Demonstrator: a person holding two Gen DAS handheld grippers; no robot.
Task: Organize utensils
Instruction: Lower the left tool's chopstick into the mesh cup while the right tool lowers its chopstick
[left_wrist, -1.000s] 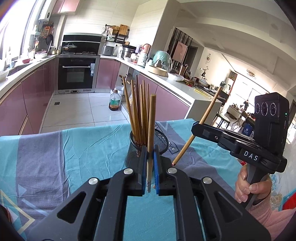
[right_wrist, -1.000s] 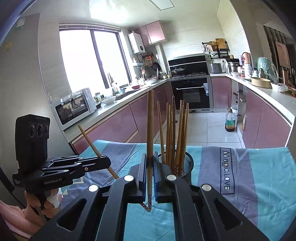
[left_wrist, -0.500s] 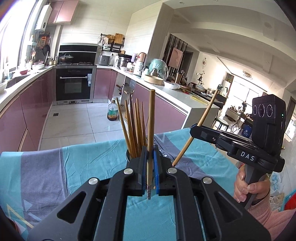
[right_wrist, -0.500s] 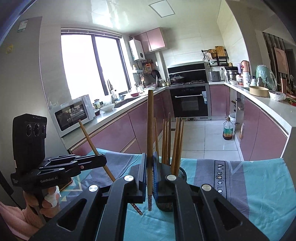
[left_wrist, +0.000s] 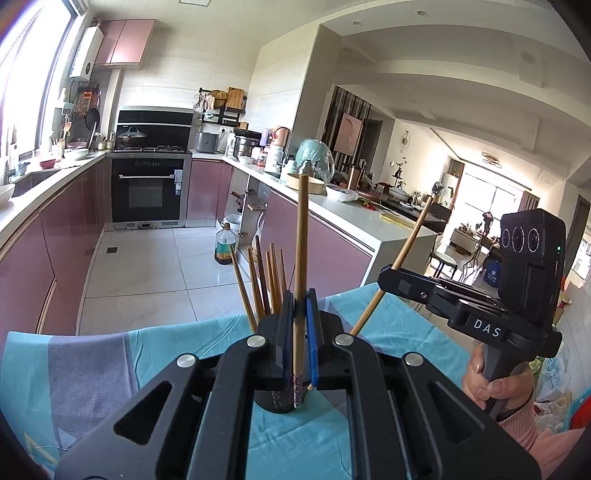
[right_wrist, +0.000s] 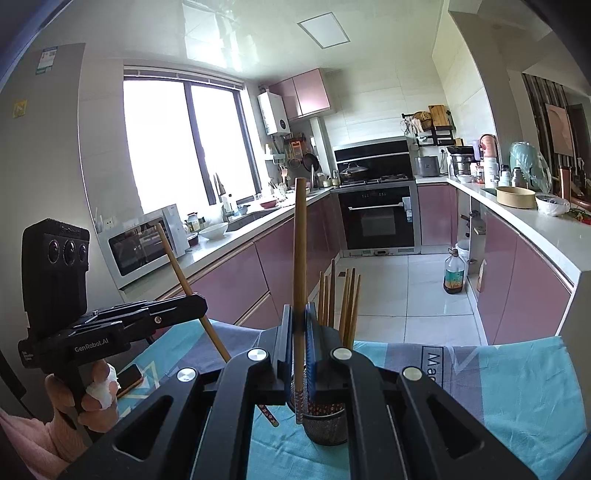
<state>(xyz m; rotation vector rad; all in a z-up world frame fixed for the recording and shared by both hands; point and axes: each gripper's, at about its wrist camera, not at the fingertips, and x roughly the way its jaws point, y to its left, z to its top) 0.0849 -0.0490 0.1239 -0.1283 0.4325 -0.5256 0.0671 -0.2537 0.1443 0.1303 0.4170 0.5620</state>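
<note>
Your left claw (left_wrist: 300, 317) is clamped tight on a single chopstick (left_wrist: 300, 258), holding it upright, its patterned tip hanging just in front of the mesh holder (left_wrist: 275, 400). Your right claw (right_wrist: 300, 332) is doing the same: pinched shut on its own chopstick (right_wrist: 299, 258), near vertical, decorated tip down over the near rim of the mesh holder (right_wrist: 325, 424). From the right wrist view your left claw (right_wrist: 201, 304) shows off to the left with its stick slanting down toward the cloth (right_wrist: 517, 387); from the left wrist view your right claw (left_wrist: 384, 278) sits to the right, its stick angled down toward the holder. You cannot tell from either view whether a tip has entered the holder. The bundle of chopsticks (left_wrist: 264, 284) already stands in the holder, fanned slightly, on the teal and grey cloth covering the counter. A phone (right_wrist: 129, 376) lies on the cloth beside your left hand (right_wrist: 92, 398)
</note>
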